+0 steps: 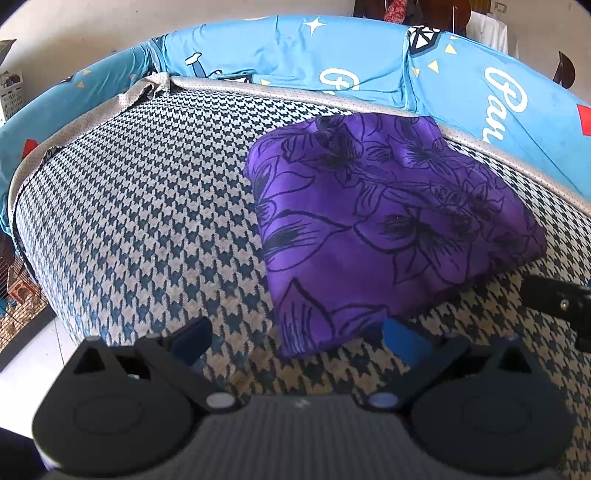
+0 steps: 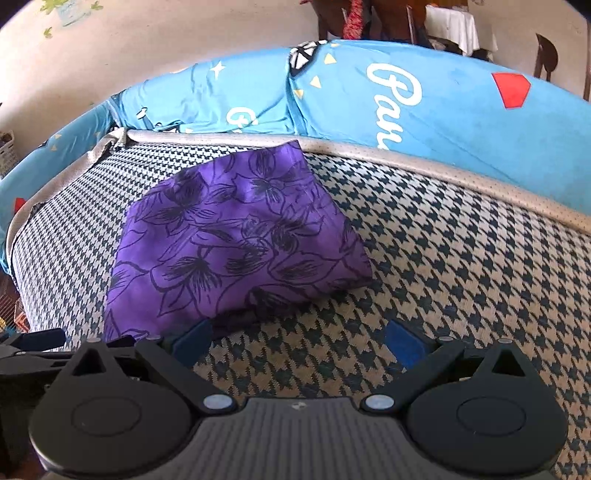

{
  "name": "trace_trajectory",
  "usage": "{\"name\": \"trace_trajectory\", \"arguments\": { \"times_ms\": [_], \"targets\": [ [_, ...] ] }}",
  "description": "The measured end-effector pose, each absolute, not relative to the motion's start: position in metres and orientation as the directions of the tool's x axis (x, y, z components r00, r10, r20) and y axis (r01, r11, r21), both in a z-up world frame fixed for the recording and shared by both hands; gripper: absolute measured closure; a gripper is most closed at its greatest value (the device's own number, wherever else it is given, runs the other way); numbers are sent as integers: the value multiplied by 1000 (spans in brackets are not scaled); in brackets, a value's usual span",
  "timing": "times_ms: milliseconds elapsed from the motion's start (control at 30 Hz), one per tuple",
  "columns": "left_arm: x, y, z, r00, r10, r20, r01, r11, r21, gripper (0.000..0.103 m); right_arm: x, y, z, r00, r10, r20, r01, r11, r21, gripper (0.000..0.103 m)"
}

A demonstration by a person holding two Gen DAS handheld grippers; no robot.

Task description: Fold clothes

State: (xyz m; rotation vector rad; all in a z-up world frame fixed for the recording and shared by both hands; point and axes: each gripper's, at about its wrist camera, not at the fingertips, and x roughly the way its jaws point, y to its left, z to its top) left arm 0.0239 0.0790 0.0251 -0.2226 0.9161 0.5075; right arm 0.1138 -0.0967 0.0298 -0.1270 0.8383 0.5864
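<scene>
Both tools same build: left tool point(image 1: 295, 341) and right tool point(image 2: 297, 341) have black linkage arms, blue finger pads point(image 1: 400, 341), silver pivot screws, grey ribbed base.

This is a lived-in room of a home, a sitting room or bedroom. A wide cushioned seat or mattress point(image 1: 147, 206) in blue-and-cream houndstooth weave fills most of both views, edged by a grey dotted piping point(image 1: 295, 92). Behind it stand back cushions in bright blue covers point(image 2: 424, 99) printed with white script lettering, stars and red shapes. A folded purple floral cloth point(image 1: 388, 221) lies on the seat. The plastered wall point(image 2: 166, 37) carries small green leaf stickers point(image 2: 70, 9). Clothes point(image 1: 487, 29) hang at the back, a white woven basket point(image 1: 11, 96) stands at the far left, and pale floor tiles point(image 1: 26, 343) show beneath.
</scene>
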Motion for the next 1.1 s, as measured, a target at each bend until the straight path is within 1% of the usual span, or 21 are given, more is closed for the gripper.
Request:
{"name": "trace_trajectory", "arguments": {
  "times_ms": [1100],
  "targets": [
    [23,70,22,495,327,-805,-500,865,44,0,113,-98,34,518,446,-730,-546,829,119,1]
  ]
}}
